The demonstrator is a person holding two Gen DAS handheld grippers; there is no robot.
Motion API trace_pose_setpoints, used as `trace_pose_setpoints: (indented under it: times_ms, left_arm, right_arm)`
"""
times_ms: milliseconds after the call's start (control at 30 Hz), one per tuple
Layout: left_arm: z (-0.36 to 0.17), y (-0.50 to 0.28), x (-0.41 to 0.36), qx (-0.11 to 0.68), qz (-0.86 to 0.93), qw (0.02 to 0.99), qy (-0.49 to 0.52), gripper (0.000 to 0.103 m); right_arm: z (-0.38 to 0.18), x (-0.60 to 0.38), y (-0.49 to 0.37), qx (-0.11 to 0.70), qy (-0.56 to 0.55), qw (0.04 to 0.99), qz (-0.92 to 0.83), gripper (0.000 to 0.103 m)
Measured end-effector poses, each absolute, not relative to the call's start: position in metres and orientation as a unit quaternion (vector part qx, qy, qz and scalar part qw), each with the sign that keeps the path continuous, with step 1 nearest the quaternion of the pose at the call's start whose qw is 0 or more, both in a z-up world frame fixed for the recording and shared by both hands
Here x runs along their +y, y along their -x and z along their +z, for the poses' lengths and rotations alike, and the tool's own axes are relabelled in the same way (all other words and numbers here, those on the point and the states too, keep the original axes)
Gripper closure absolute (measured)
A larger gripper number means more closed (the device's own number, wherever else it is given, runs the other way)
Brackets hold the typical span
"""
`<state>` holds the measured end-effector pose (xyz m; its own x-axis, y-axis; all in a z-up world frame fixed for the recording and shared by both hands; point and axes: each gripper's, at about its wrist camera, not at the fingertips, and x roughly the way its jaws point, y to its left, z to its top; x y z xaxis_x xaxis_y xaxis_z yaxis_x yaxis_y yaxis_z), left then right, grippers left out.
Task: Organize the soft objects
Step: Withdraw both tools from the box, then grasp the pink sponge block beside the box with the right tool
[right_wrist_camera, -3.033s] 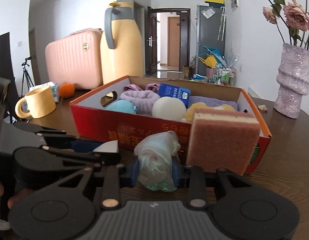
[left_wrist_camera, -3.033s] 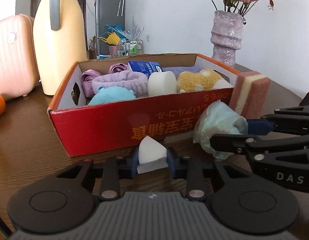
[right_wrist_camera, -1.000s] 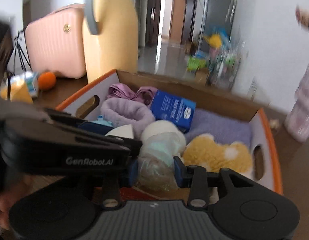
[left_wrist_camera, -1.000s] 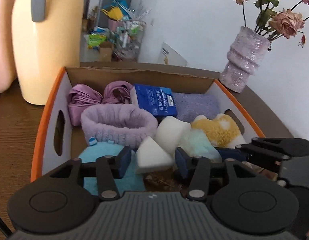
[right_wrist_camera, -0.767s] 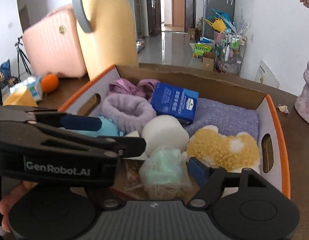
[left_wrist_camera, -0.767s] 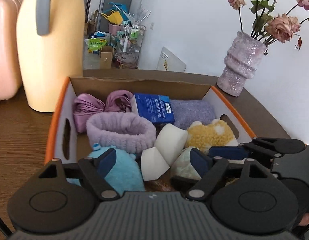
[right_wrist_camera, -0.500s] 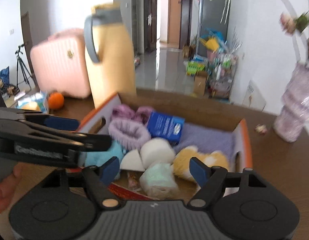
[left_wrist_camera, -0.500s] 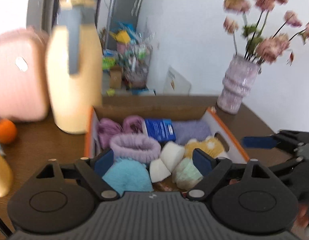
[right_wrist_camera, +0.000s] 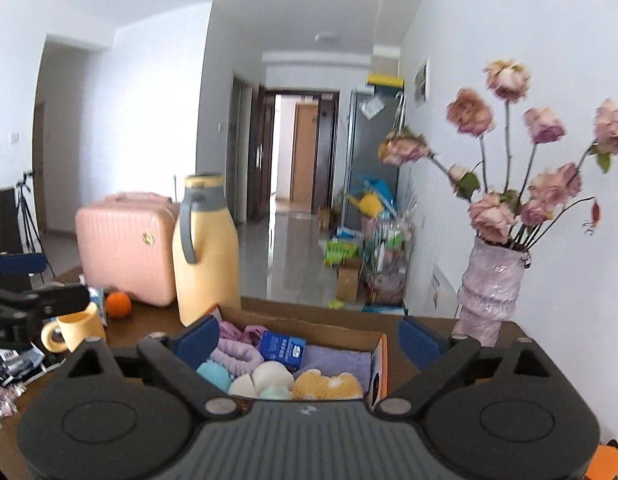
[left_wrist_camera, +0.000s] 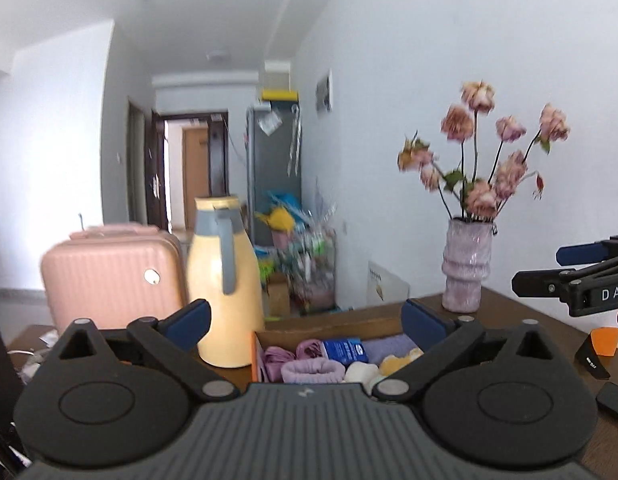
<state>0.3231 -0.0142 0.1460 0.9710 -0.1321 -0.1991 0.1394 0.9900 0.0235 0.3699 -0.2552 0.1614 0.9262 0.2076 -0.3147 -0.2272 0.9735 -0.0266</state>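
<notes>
The red-and-orange cardboard box sits low in both wrist views, also in the left wrist view. It holds soft objects: a purple headband, a blue packet, a purple cloth, a white wedge sponge, a white round sponge, a pale green bundle, a yellow plush and a teal plush. My left gripper is open and empty, raised above and behind the box. My right gripper is open and empty, likewise raised.
A yellow thermos and pink suitcase stand behind the box on the left. A purple vase with dried flowers stands at the right. A yellow mug and an orange sit at the left on the wooden table.
Both grippers carried their items over the box, opened and left the white wedge sponge and green bundle inside. Both then pulled up and back, empty.
</notes>
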Motion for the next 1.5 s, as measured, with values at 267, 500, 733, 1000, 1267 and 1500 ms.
trace_pose_setpoints:
  times_ms: [267, 500, 733, 1000, 1267, 1500]
  left_arm:
    - [0.144, -0.282, -0.016, 0.08, -0.061, 0.995, -0.02, 0.0]
    - [0.11, -0.234, -0.008, 0.083, -0.057, 0.995, -0.018, 0.0]
    - [0.056, -0.155, -0.008, 0.098, -0.072, 0.992, -0.018, 0.0]
    - [0.021, -0.13, -0.027, 0.127, -0.079, 0.985, -0.083, 0.0]
    - [0.009, -0.178, -0.047, 0.154, -0.098, 0.98, -0.08, 0.0]
    - [0.008, -0.259, -0.072, 0.174, -0.13, 0.975, -0.038, 0.0]
  right_arm:
    - [0.154, -0.265, -0.321, 0.115, 0.009, 0.987, 0.113, 0.004]
    - [0.133, -0.268, -0.276, 0.096, 0.004, 0.988, 0.118, 0.003]
    - [0.073, -0.271, -0.204, 0.099, 0.02, 0.986, 0.135, 0.0]
    - [-0.013, -0.273, -0.162, 0.164, 0.007, 0.978, 0.13, 0.0]
    - [-0.031, -0.284, -0.183, 0.186, -0.015, 0.976, 0.11, 0.0]
    - [-0.024, -0.306, -0.246, 0.201, -0.08, 0.971, 0.104, 0.008]
